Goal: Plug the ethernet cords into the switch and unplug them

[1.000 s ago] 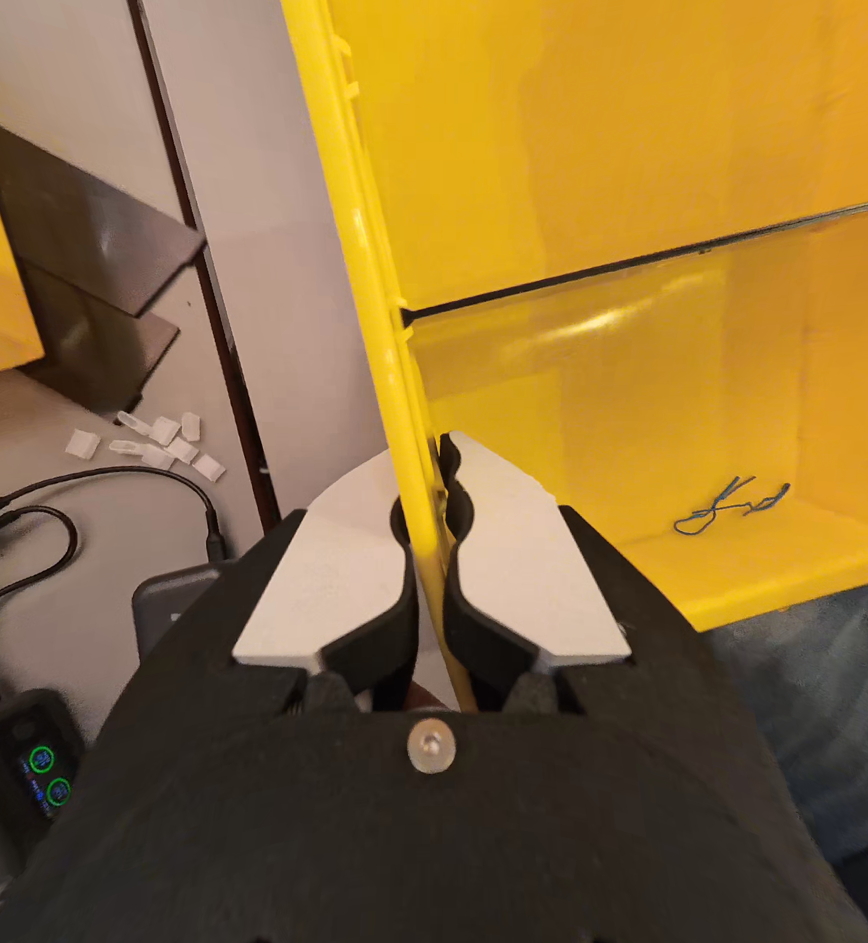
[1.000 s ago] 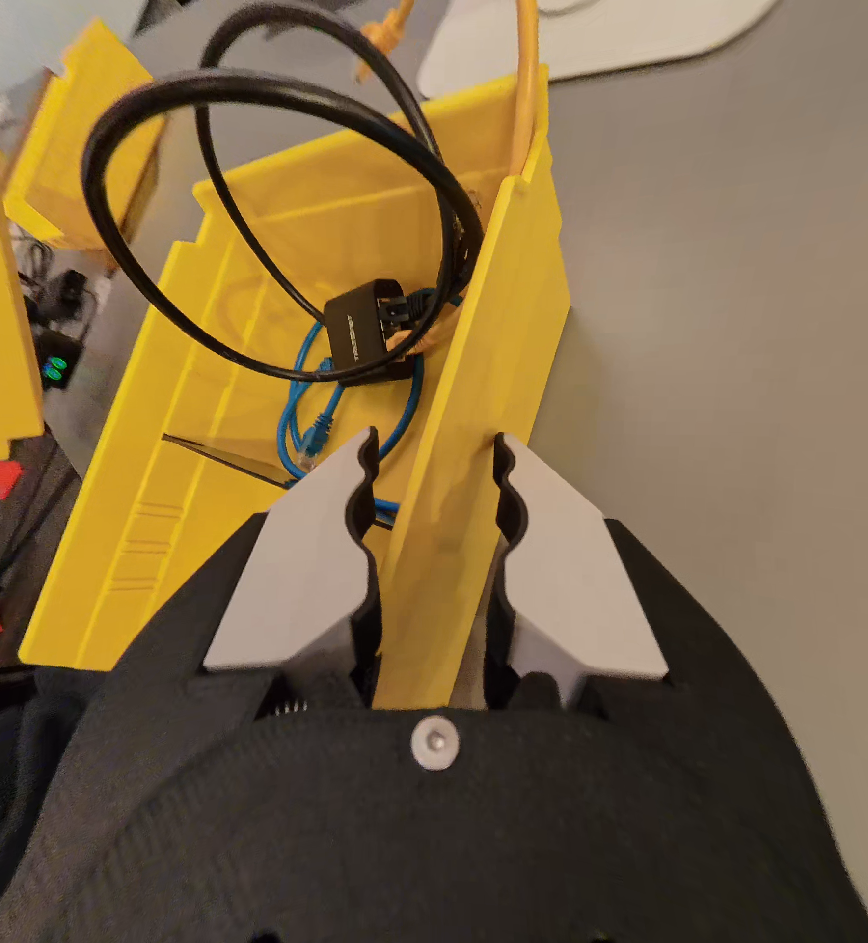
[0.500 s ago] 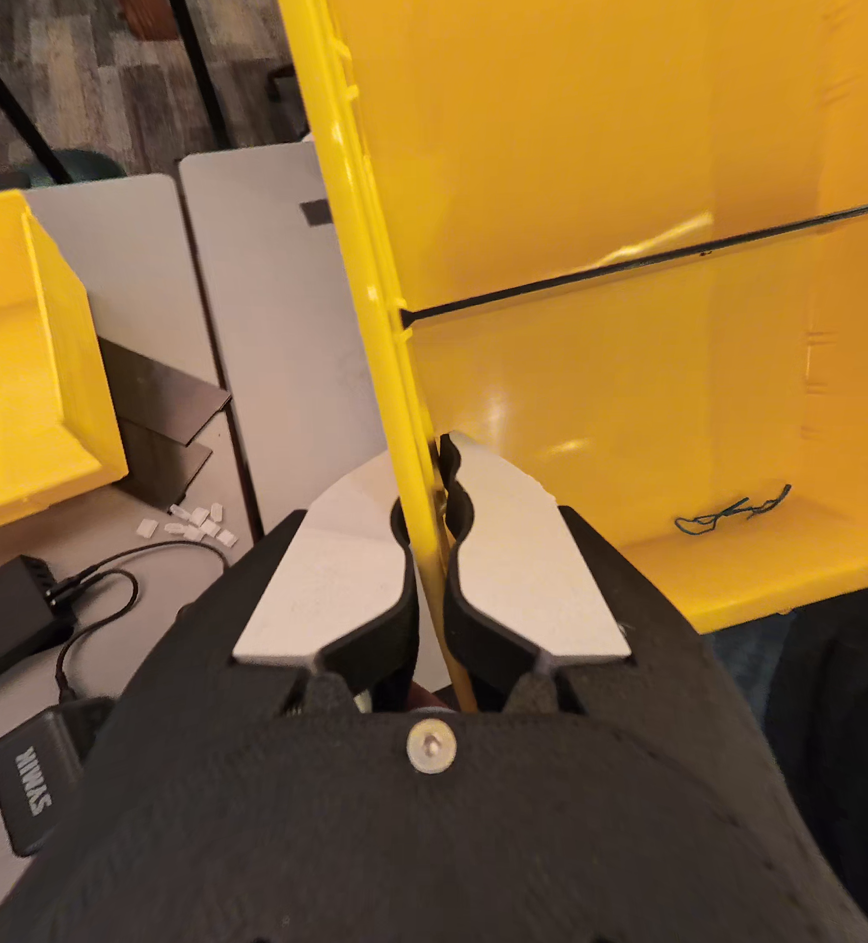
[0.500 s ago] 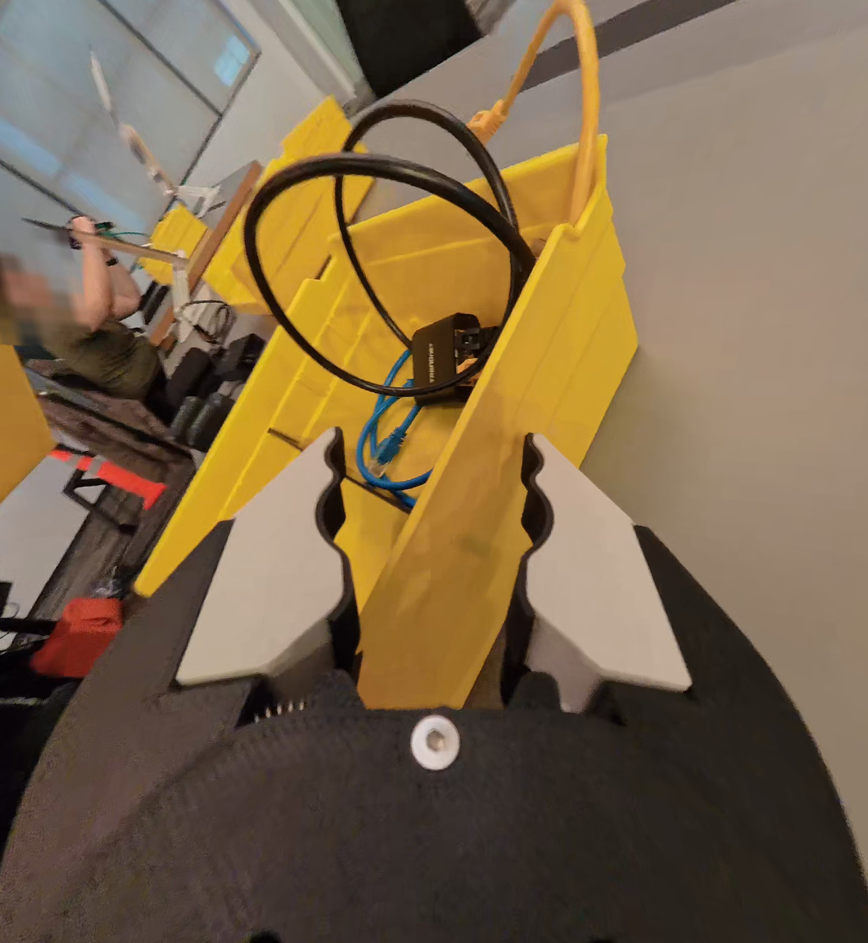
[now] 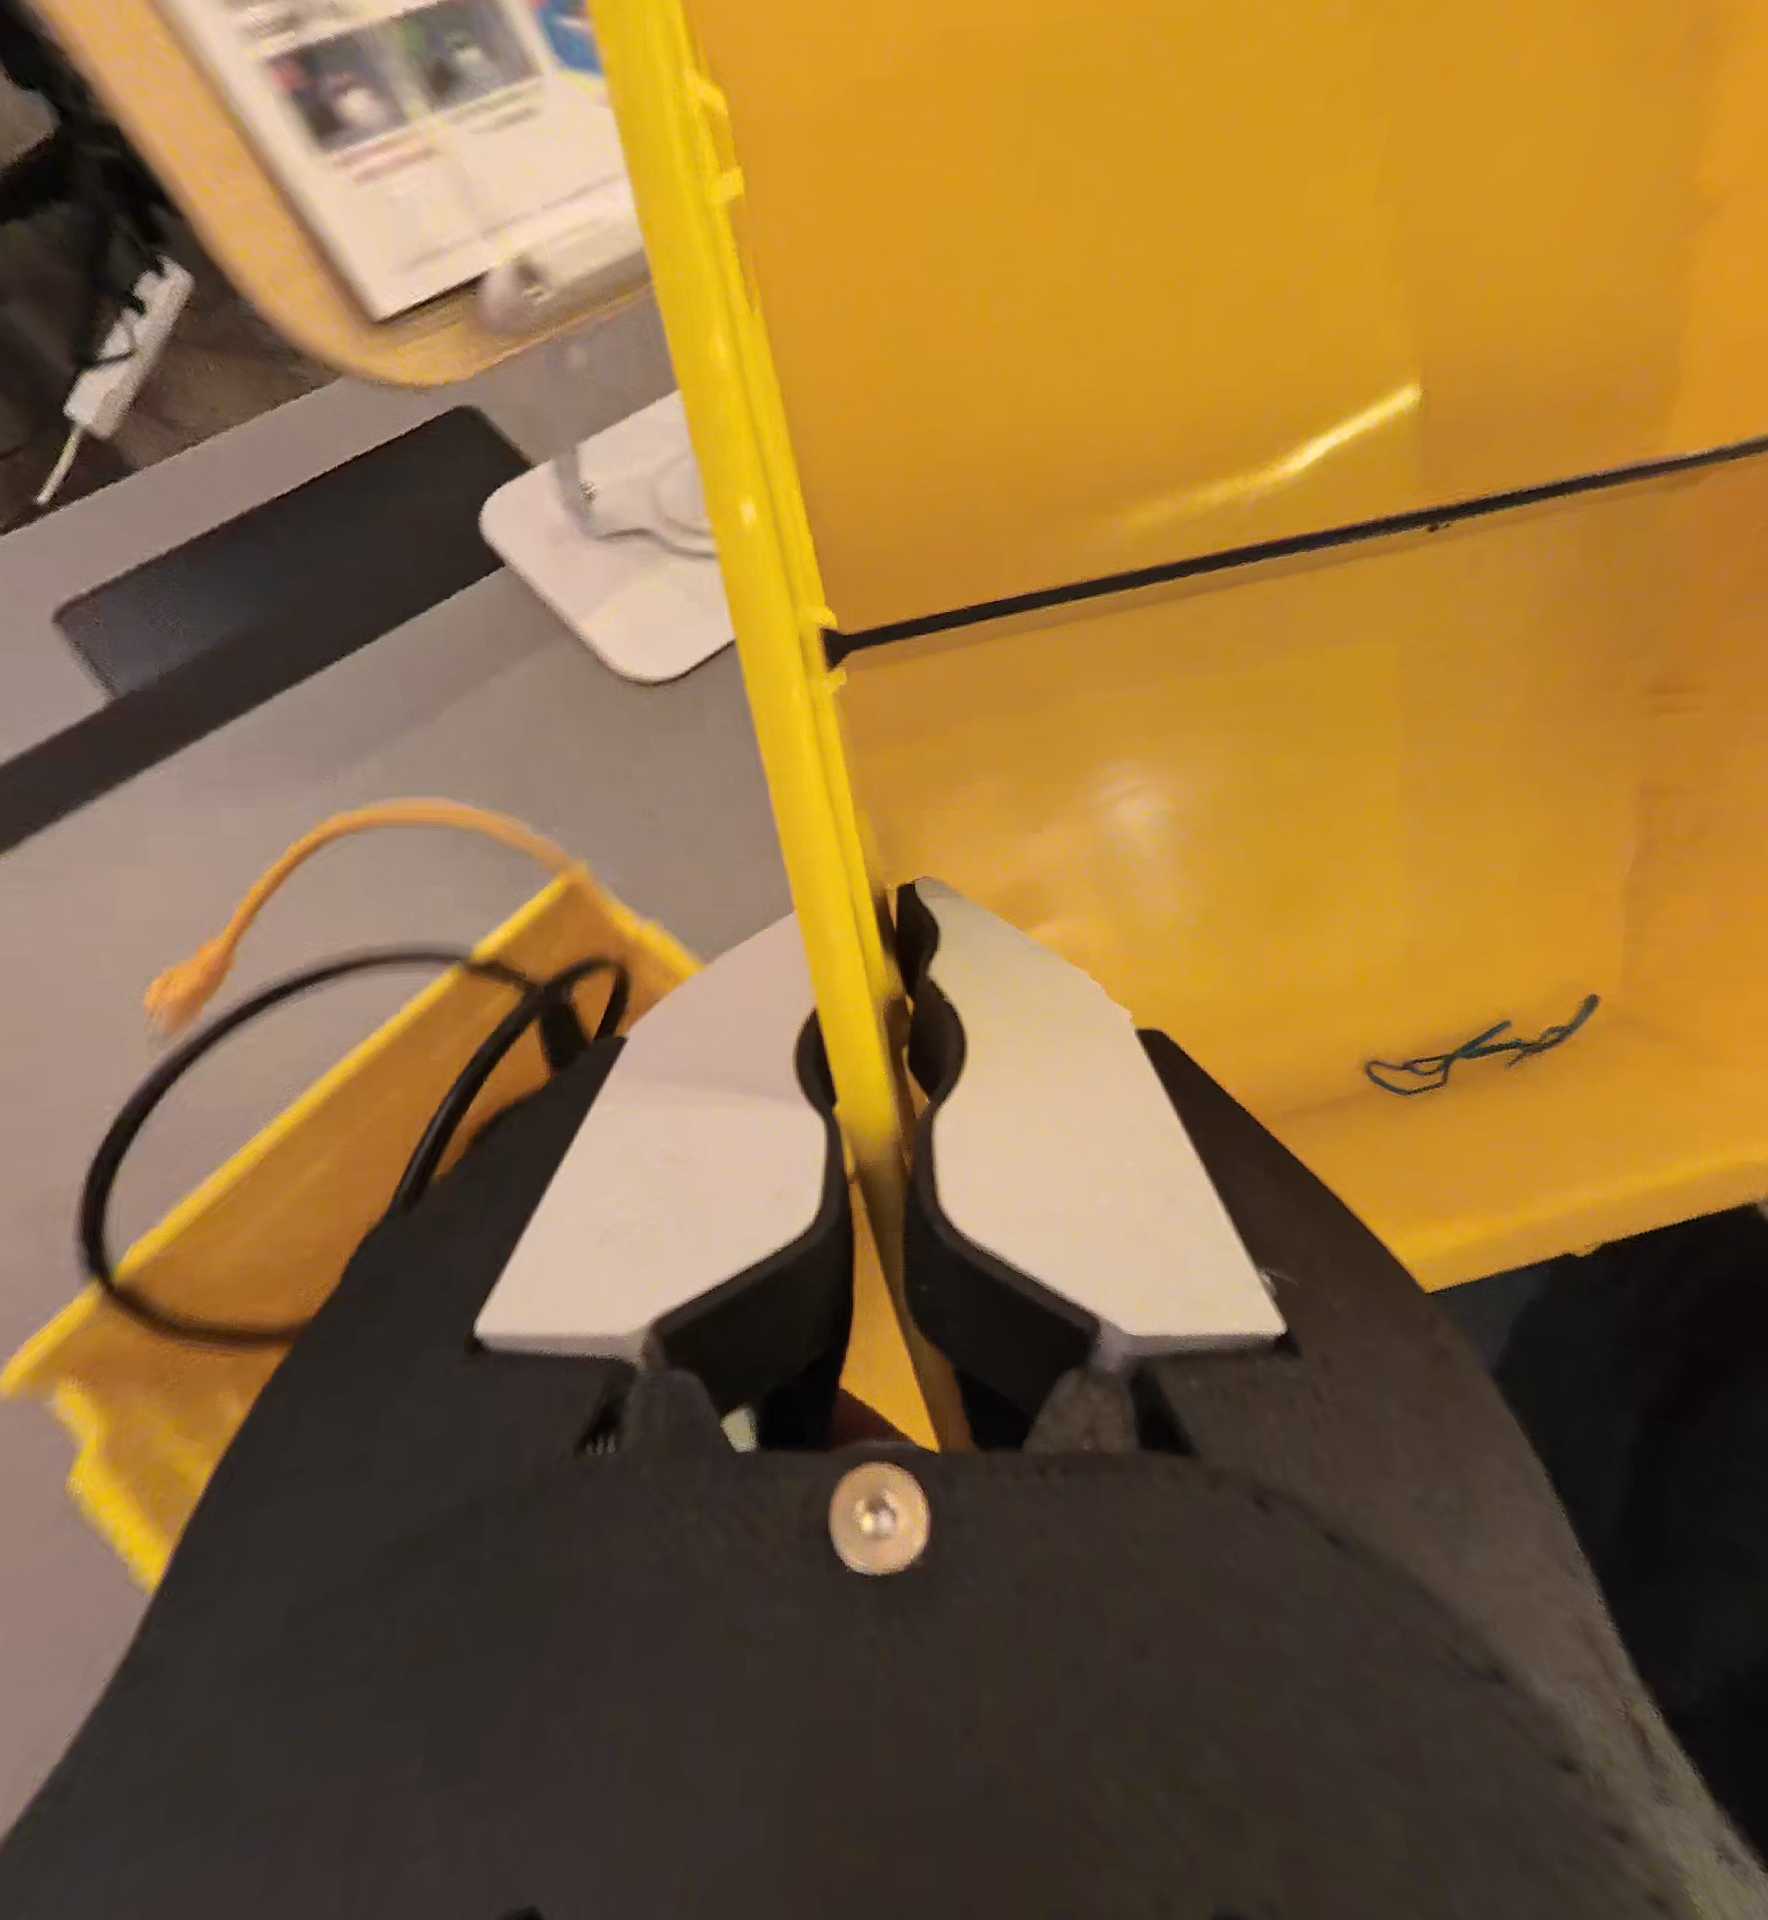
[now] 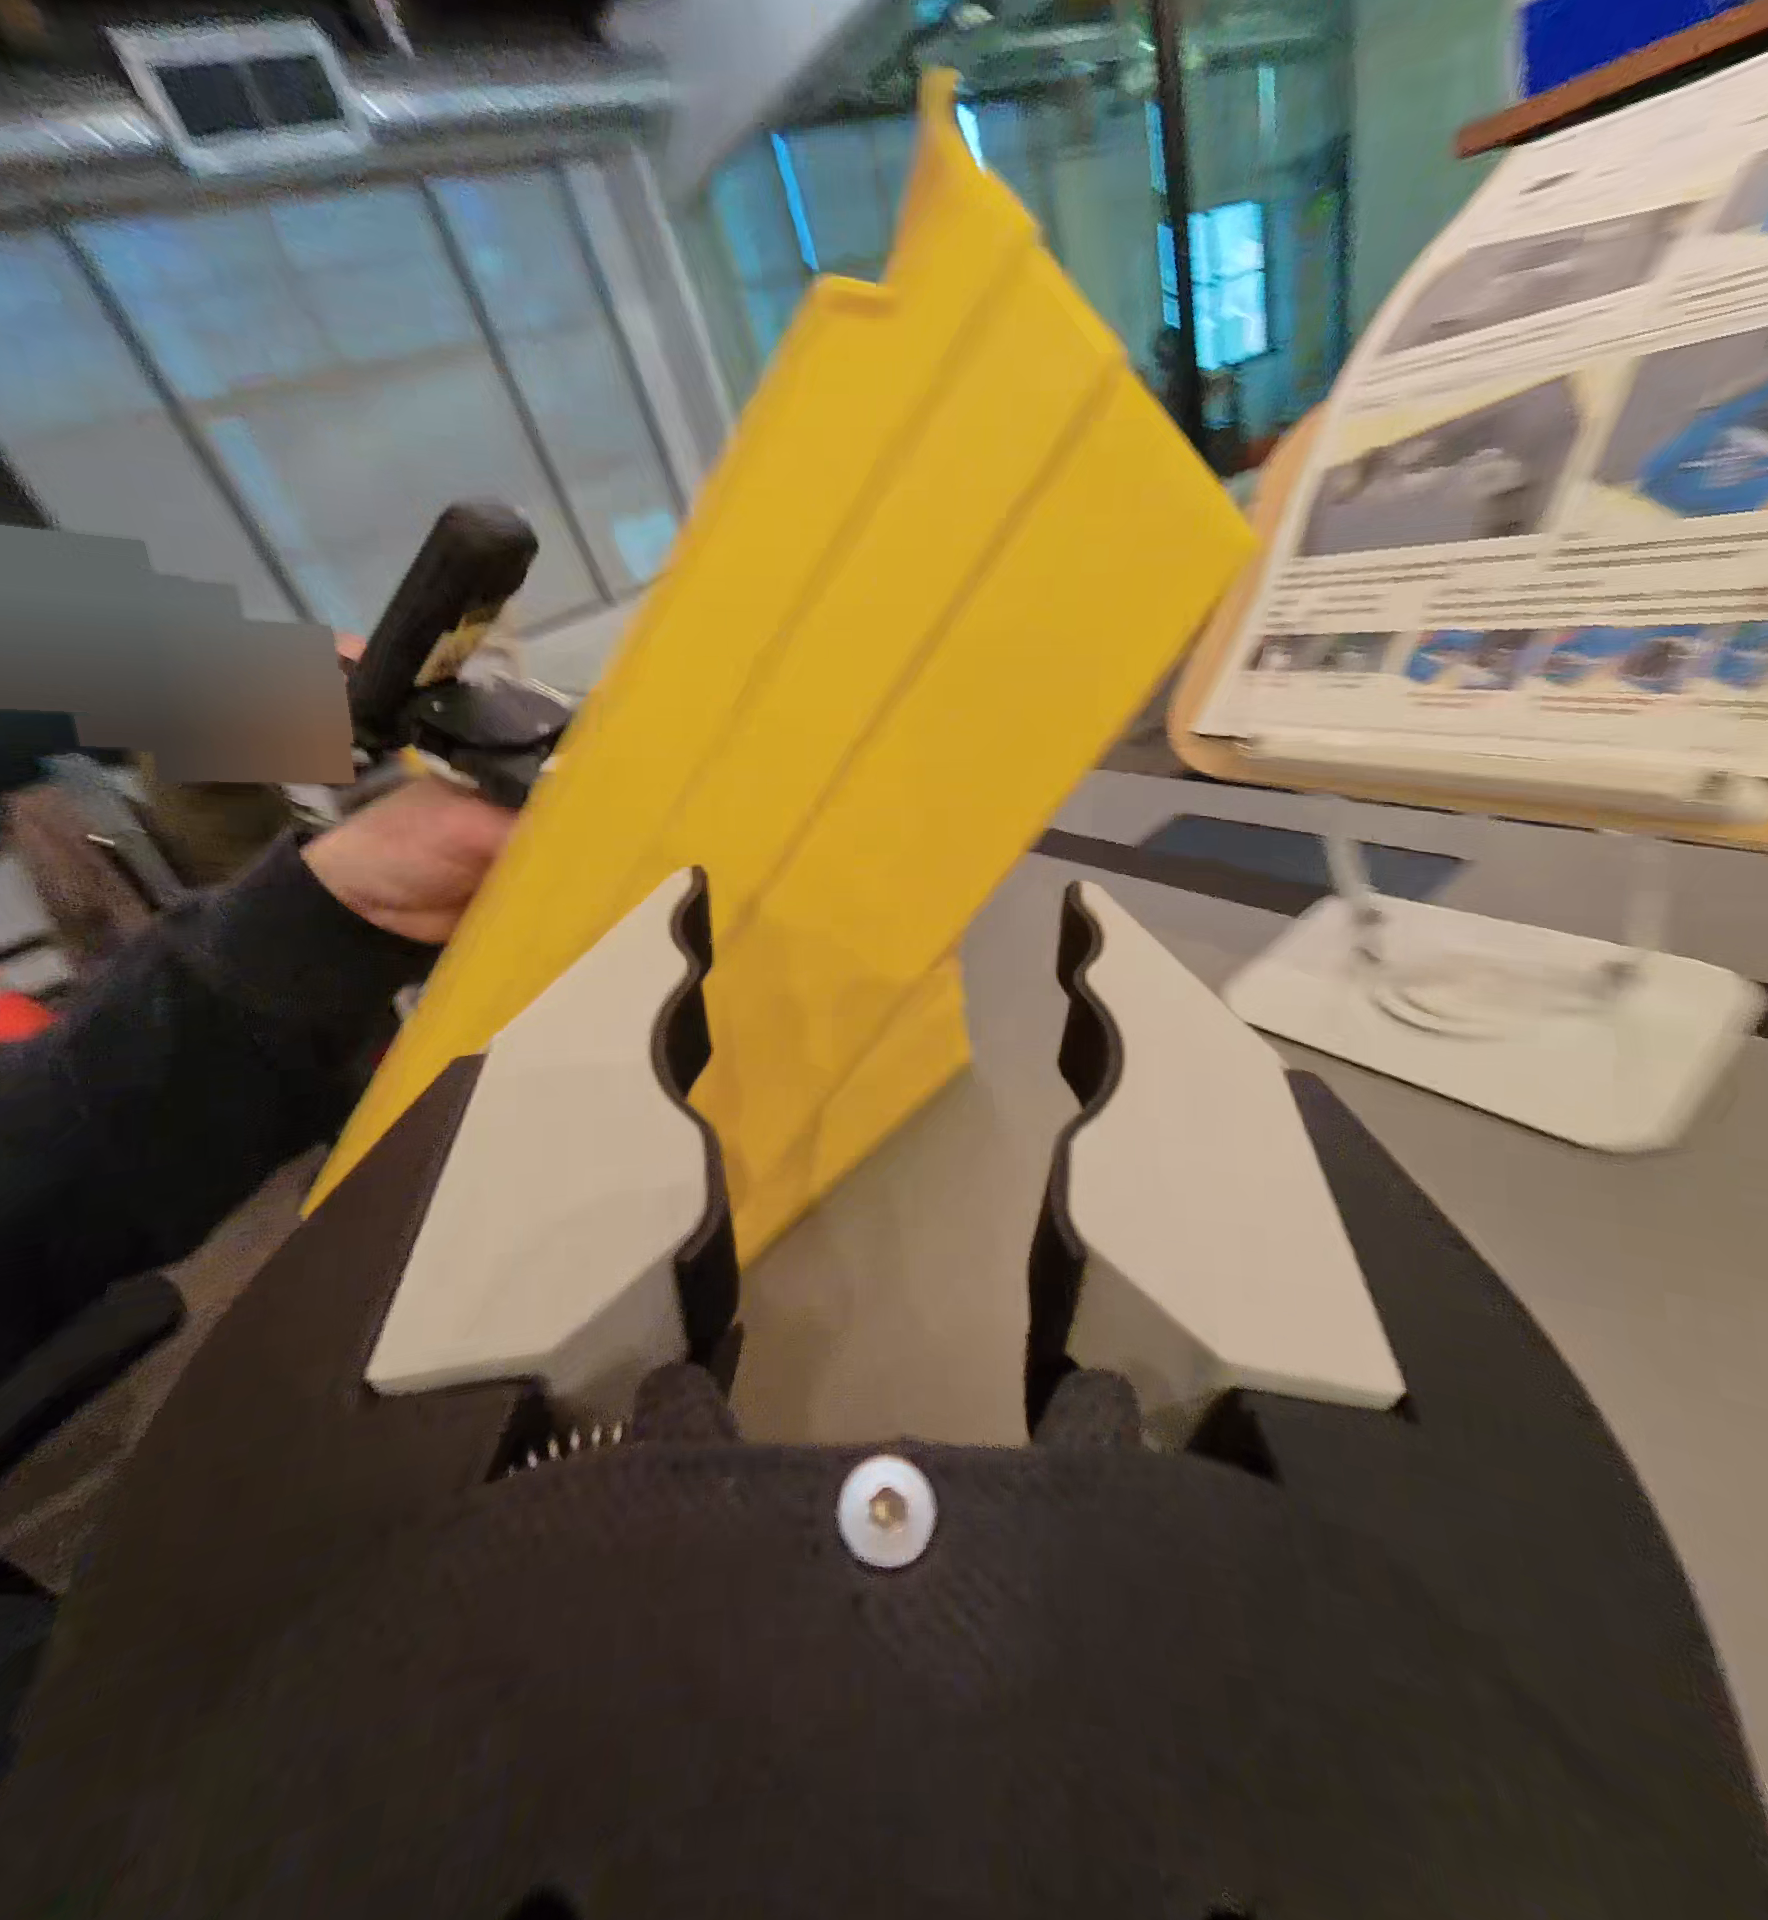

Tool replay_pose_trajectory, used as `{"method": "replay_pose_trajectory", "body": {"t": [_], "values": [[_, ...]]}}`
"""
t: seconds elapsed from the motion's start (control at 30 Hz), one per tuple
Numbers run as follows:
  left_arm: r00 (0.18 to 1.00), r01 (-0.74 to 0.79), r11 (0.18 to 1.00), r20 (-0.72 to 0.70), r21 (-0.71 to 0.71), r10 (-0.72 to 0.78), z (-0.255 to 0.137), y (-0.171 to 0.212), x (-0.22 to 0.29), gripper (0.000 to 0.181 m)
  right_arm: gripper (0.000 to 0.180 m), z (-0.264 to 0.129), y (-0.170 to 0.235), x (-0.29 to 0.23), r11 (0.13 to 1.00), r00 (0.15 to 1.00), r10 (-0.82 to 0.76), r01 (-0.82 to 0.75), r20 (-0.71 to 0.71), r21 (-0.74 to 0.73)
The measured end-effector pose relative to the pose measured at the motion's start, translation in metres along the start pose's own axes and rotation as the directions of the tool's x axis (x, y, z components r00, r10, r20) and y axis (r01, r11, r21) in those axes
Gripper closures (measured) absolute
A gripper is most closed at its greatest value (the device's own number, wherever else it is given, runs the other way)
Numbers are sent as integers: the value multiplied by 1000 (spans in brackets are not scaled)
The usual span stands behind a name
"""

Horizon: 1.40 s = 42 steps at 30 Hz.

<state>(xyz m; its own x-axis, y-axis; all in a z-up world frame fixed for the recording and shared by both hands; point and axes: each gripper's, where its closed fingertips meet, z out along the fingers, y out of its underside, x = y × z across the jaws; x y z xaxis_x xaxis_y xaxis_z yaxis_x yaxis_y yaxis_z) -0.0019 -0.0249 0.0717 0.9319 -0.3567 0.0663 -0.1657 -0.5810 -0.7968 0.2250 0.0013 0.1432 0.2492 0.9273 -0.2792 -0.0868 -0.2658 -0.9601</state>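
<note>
My left gripper (image 5: 859,935) is shut on the side wall of an empty yellow bin (image 5: 1275,312) and holds it up, tilted. That bin holds a black divider (image 5: 1379,530) and a small blue twist tie (image 5: 1482,1055). Below left, a second yellow bin (image 5: 267,1195) stands on the grey table. A black cable (image 5: 132,1122) and an orange ethernet cord (image 5: 340,831) loop out of it. The switch is hidden. My right gripper (image 6: 880,894) is open and empty, facing the outside of the lifted bin (image 6: 911,571), which a hand (image 6: 412,862) holds up with the other gripper.
A printed poster board (image 6: 1586,468) stands on a white base (image 6: 1482,1018) at the back right of the grey table (image 6: 1690,1299). The base also shows in the left wrist view (image 5: 631,582). A dark strip (image 5: 267,551) crosses the table. My hands' fingertips stand some 25 centimetres from each other.
My right gripper has let go of the cable bin's wall, opened wider and swung up to face the lifted bin. My left gripper has swung the empty bin over beside the cable bin.
</note>
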Motion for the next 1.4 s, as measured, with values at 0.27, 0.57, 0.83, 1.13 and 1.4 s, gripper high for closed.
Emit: {"method": "replay_pose_trajectory", "body": {"t": [0.27,0.57,0.83,1.13,1.4], "values": [[997,-50,993,-69,-110,42,139,-48,69,176,88,-80,36,82,991,943,52,-89,-330,-98],[988,-27,962,-153,-270,-15,243,-1,145,173,80,-112,105,149,936,852,-45,-146,-522,-319],[965,32,914,-224,-405,-133,267,42,195,158,114,-154,157,209,815,743,-229,-207,-628,-542],[872,8,881,-427,-473,-238,250,55,265,107,142,-188,180,240,719,754,-230,-295,-615,-630],[856,-12,957,-497,-291,-141,170,31,235,98,151,-197,181,247,672,779,-282,-257,-560,-695]]}}
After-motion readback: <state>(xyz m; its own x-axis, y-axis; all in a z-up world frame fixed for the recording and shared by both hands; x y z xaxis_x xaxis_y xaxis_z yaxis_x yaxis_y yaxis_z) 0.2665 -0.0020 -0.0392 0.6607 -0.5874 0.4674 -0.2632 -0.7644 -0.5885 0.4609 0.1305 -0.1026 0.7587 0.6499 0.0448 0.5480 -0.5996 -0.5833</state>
